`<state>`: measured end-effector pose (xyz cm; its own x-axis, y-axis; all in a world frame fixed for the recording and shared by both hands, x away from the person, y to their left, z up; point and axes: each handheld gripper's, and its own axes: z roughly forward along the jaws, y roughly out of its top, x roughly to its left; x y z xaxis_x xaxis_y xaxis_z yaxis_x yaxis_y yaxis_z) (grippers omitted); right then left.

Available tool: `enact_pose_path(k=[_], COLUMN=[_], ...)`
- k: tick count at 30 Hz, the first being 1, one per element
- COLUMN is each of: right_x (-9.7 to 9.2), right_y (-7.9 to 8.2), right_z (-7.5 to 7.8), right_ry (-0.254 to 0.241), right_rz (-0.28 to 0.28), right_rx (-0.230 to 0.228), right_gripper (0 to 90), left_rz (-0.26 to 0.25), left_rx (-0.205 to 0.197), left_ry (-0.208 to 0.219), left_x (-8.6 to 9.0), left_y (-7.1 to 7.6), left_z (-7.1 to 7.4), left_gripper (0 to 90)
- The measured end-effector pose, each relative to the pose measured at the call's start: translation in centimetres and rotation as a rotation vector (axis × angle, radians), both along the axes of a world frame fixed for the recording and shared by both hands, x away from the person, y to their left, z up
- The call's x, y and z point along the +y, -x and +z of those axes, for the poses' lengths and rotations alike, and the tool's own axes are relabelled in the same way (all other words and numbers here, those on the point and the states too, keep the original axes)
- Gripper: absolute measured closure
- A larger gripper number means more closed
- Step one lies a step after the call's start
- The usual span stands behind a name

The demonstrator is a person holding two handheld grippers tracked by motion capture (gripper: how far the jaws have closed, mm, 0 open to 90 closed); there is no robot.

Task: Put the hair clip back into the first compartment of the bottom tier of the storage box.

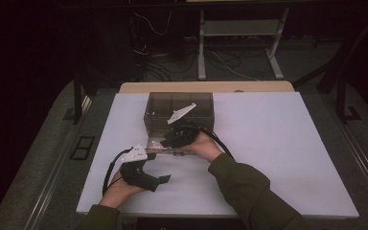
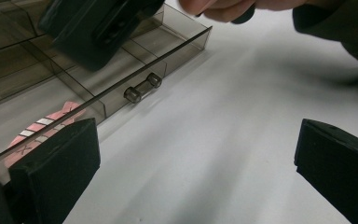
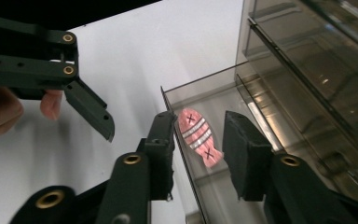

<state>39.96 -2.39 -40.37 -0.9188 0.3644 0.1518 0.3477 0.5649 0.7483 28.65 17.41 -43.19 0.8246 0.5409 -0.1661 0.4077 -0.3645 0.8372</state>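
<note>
A smoked clear drawer cabinet (image 1: 179, 111) stands at mid-table with its bottom drawer (image 1: 172, 151) pulled out toward me. A pink fish-shaped piece (image 3: 198, 135) with white stripes lies flat on the drawer floor, and the pink fish (image 2: 39, 133) shows through the drawer wall. My right gripper (image 3: 200, 151) hangs over the drawer, open, its pads clear of the fish below; one jaw stands at the drawer's side wall. My left gripper (image 2: 193, 172) rests low on the white table beside the drawer, wide open with nothing in it. The drawer handle (image 2: 142, 87) faces it.
The white table top (image 1: 278, 143) spreads wide to the right of the cabinet. The cabinet's upper drawers (image 3: 307, 56) are closed. The left gripper (image 3: 91, 112) sits close to the drawer's corner. Desk legs and cables lie on the floor behind the table.
</note>
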Motion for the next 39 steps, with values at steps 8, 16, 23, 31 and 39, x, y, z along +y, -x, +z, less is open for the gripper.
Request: enact_pose_path(k=[8, 16, 23, 31, 39], right_x=[-1.9, -3.5, -5.0, -7.1, -9.1], right_y=[0.5, 0.8, 1.4, 2.0, 2.9], right_z=[0.5, 0.3, 0.3, 0.7, 0.5], right_ry=[-0.036, -0.050, -0.056, -0.065, -0.077], right_rz=[-0.051, -0.067, -0.075, -0.101, -0.133], right_rx=[0.009, 0.009, 0.002, -0.015, -0.033], right_gripper=[52.9, 48.1, 44.6, 40.5, 36.8], left_rz=[-0.002, -0.007, -0.008, -0.005, -0.003], left_rx=[-0.002, -0.003, -0.002, 0.003, 0.003], left_ry=[-0.010, -0.022, -0.014, -0.015, -0.015], left_x=[0.1, 0.2, 0.2, 0.1, 0.1], left_y=[-0.1, -0.1, -0.1, 0.0, -0.1], left_z=[-0.1, 0.0, -0.1, -0.1, -0.2], left_gripper=[0.0, 0.0, 0.0, 0.0, 0.0])
